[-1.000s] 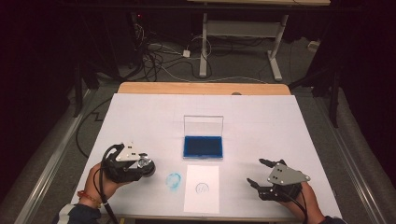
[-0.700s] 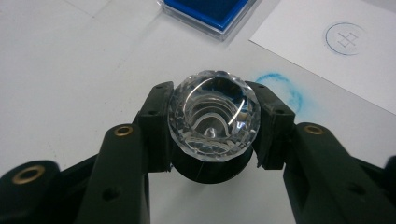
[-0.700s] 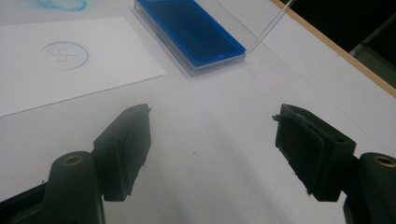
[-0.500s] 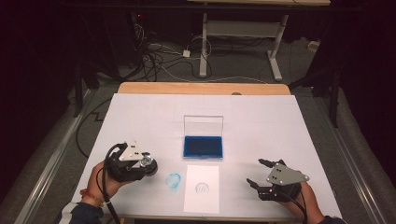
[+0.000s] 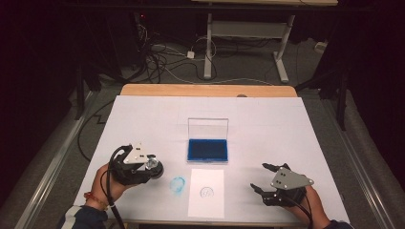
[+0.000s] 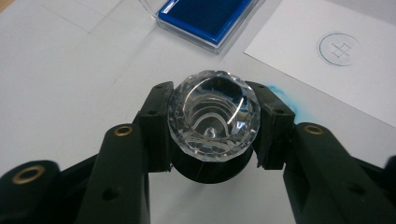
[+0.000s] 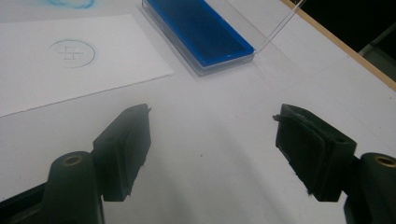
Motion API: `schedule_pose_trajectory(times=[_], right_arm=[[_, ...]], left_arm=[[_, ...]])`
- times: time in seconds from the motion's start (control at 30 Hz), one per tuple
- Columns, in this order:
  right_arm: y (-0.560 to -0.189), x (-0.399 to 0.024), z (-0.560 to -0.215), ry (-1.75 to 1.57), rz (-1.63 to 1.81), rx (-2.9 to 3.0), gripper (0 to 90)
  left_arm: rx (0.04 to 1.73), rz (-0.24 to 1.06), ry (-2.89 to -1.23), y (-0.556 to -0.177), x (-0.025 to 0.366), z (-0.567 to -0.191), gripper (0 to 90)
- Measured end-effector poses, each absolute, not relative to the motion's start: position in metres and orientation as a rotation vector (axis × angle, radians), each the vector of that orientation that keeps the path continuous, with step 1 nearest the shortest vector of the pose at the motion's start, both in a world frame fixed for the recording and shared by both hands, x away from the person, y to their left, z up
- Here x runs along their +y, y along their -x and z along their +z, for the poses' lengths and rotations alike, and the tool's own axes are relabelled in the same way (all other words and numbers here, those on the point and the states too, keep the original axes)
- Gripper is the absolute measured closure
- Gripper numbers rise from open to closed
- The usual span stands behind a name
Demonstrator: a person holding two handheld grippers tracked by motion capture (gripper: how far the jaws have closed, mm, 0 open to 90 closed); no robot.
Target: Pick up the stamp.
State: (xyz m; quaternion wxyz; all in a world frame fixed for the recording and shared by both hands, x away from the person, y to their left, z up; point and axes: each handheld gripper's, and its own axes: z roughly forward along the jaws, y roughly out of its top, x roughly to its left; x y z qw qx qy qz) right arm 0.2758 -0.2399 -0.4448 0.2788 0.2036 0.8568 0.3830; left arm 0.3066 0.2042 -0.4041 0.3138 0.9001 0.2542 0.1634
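The left gripper has its two black jaws squeezed tight on a stamp with a shiny, see-through top that looks like cut glass. It grips the stamp by its sides, so the dark bottom part can point down at the table. In the high view the left gripper sits at the near left of the white table, and the stamp is up in its jaws, not resting on the table.

The ink pad lies in the middle with its clear lid standing open, so the blue ink is easy to reach. Just in front of it lies a sheet of paper with a round blue mark on it (it looks like a print from the stamp). Beside the paper, near the left gripper, there is a blue smudge on the table.

The right gripper has its jaws wide apart with nothing between them. It waits at the near right of the table, well away from the paper. I think it is there to help if the paper needs holding down.
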Motion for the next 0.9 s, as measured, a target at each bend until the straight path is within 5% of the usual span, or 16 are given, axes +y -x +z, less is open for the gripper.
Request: schedule_pose_trajectory(times=[0.9], right_arm=[[-0.275,-0.238,-0.447,-0.543,1.023,2.312,25.5]], left_arm=[[0.608,0.424,-2.346,-0.313,0.192,-0.394,53.8]])
